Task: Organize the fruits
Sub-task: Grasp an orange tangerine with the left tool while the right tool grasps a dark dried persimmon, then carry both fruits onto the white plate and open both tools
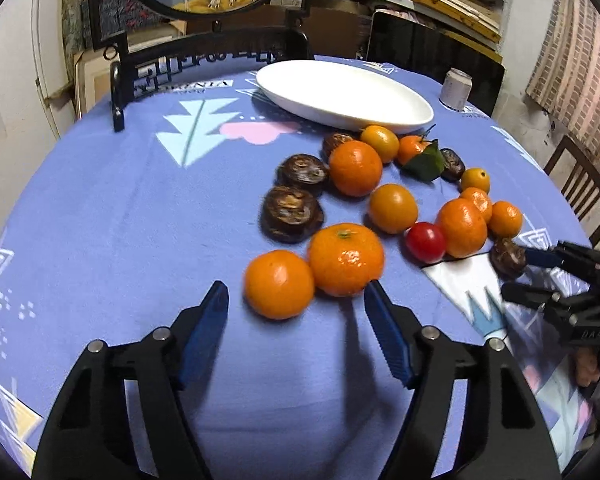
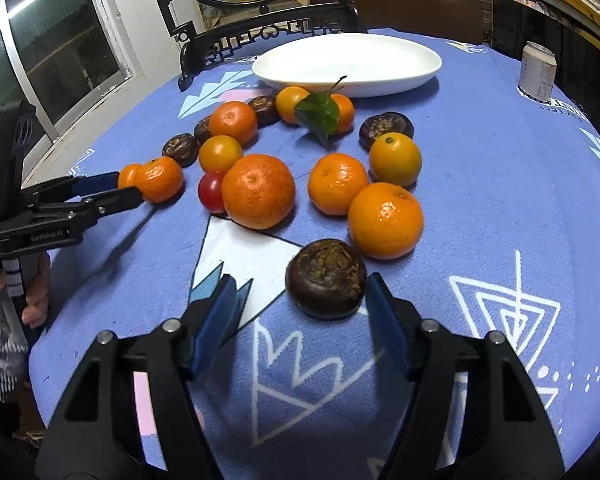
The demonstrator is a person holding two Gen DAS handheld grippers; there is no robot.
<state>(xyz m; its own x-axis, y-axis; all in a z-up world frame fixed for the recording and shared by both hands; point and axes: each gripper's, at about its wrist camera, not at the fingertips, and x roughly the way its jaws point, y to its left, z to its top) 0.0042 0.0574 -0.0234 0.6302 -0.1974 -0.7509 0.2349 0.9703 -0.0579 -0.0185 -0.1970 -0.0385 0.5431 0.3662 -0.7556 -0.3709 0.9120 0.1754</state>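
in the left wrist view, the left gripper (image 1: 296, 294) stood with jaws apart around a tangerine (image 1: 279, 284) on the blue tablecloth (image 1: 112, 208), no pad pressing it; the right-hand pad lay at the edge of a second tangerine (image 1: 346, 259). the white plate (image 1: 400, 114) was empty at the far side. the tangerine looked light, round and soft-skinned, best taken across its widest middle with gentle pressure.

in the right wrist view, the right gripper (image 2: 300, 294) had jaws apart about a dark water chestnut (image 2: 326, 278), the right-hand pad just beside it, the other well clear. it looked firm, smooth, perhaps slippery; grip its flat sides low.
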